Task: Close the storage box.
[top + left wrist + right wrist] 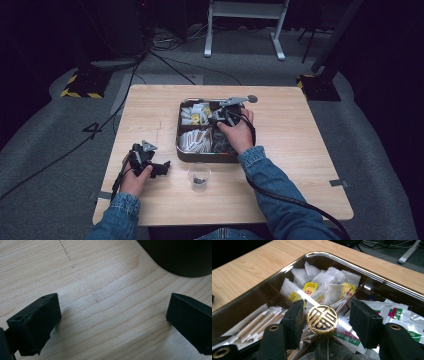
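A dark metal tin with several compartments stands mid-table. In the right gripper view it has a clear lid with a round gold knob at its middle. My right gripper is open and straddles that knob: the left jaw sits almost against it and the right jaw stands a small gap away. From above, the right gripper hangs over the tin's middle. My left gripper rests on the table left of the tin, open, with bare wood between its jaws.
Under the lid lie tea bags with yellow tags, paper sticks and printed sachets. A clear plastic cup with something dark in it stands in front of the tin. A dark rounded shape lies just beyond the left gripper.
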`<state>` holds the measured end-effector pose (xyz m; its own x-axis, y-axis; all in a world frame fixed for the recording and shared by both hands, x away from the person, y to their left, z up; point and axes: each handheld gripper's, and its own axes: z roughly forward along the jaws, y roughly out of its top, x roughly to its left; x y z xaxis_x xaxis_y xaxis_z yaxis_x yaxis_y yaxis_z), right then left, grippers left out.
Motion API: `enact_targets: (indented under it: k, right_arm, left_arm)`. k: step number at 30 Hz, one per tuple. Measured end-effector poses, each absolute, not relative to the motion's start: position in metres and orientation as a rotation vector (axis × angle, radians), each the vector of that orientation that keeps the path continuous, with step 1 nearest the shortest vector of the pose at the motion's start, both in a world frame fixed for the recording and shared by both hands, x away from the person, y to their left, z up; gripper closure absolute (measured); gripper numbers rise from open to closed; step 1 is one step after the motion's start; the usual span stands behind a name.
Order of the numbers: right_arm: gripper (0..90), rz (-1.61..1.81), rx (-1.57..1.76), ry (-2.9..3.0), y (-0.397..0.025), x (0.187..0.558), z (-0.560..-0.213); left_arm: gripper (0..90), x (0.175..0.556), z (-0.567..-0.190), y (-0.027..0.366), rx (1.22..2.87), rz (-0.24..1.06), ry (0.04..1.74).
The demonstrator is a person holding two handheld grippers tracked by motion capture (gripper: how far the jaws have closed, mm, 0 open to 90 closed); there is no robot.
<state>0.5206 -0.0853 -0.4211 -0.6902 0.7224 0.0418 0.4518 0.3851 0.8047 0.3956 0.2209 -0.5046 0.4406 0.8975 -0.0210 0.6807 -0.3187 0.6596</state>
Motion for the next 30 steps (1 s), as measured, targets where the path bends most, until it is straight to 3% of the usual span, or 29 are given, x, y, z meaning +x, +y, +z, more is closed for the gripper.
enact_targets:
  k: [19,30]
  right_arm:
    - [44.0,1.337,1.009,2.270,-0.130,0.504,-0.376]
    - [42.9,1.310,1.025,2.257,-0.162,0.496,-0.370]
  left_arm:
    - [0.1,0.394,-0.505,0.221,2.093,0.475,1.324]
    - [0.1,0.393,-0.505,0.221,2.089,0.469,1.330]
